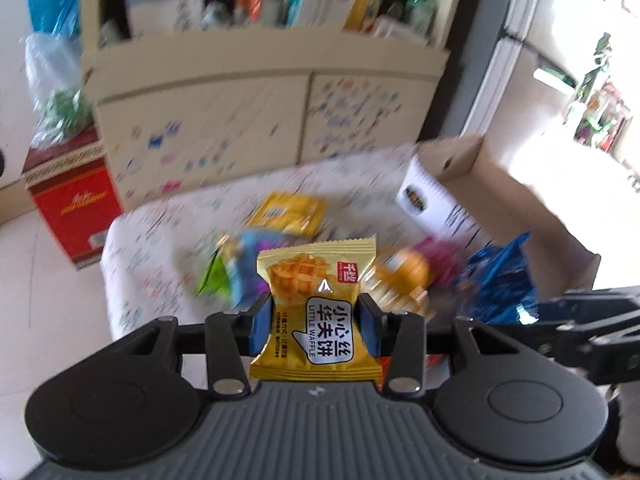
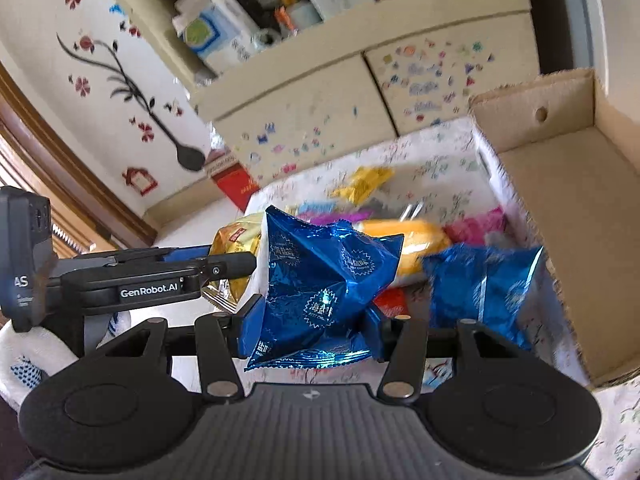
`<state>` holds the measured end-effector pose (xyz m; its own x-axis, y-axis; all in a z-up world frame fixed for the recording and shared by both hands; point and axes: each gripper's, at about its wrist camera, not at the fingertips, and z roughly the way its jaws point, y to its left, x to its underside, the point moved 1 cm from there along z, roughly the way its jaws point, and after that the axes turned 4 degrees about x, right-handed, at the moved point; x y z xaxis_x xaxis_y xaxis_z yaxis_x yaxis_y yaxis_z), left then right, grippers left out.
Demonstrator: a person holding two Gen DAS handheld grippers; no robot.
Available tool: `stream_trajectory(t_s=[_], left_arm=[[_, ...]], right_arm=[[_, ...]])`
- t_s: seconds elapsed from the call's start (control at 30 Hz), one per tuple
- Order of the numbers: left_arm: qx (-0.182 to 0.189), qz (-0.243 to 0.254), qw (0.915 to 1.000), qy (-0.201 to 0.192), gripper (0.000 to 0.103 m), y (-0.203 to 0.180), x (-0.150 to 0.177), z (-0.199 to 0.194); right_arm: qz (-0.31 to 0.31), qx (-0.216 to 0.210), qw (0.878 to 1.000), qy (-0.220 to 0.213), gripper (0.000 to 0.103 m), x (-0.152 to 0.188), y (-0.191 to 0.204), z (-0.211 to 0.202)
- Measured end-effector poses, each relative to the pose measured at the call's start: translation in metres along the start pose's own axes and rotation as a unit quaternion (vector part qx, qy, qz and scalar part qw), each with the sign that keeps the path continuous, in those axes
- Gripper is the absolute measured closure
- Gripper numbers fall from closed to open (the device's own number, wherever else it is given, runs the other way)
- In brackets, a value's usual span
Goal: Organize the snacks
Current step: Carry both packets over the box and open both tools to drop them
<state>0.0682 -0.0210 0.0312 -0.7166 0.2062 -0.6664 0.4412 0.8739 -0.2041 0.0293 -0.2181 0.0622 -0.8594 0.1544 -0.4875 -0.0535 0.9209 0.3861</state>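
My left gripper (image 1: 314, 322) is shut on a yellow Little Waffle packet (image 1: 316, 300) and holds it above the table. My right gripper (image 2: 310, 326) is shut on a shiny blue snack packet (image 2: 320, 280). The left gripper (image 2: 224, 268) reaches in from the left in the right wrist view, close beside the blue packet. More snacks lie on the floral tablecloth (image 1: 152, 248): a yellow packet (image 1: 290, 210), an orange one (image 2: 404, 232), pink ones (image 2: 476, 228), another blue packet (image 2: 484, 284). An open cardboard box (image 2: 560, 208) stands at the right, empty inside.
A cream cabinet (image 1: 256, 120) with stickers and cluttered shelves stands behind the table. A red box (image 1: 72, 204) sits on the floor at the left with a plastic bag (image 1: 56, 92) on top. The right gripper's arm (image 1: 592, 320) shows at the right edge.
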Motion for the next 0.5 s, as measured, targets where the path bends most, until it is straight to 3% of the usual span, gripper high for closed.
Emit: stream_trajectory(t_s=[0.3, 0.5], left_arm=[[0.056, 0.002, 0.9974, -0.046, 0.059, -0.053, -0.035, 0.013], [0.087, 0.015, 0.9948, -0.051, 0.059, -0.090, -0.045, 0.030]], right_arm=[[0.071, 0.035, 0.995, -0.068, 0.046, -0.026, -0.041, -0.038], [0.131, 0.111, 0.980, -0.101, 0.045, -0.032, -0.073, -0.059]])
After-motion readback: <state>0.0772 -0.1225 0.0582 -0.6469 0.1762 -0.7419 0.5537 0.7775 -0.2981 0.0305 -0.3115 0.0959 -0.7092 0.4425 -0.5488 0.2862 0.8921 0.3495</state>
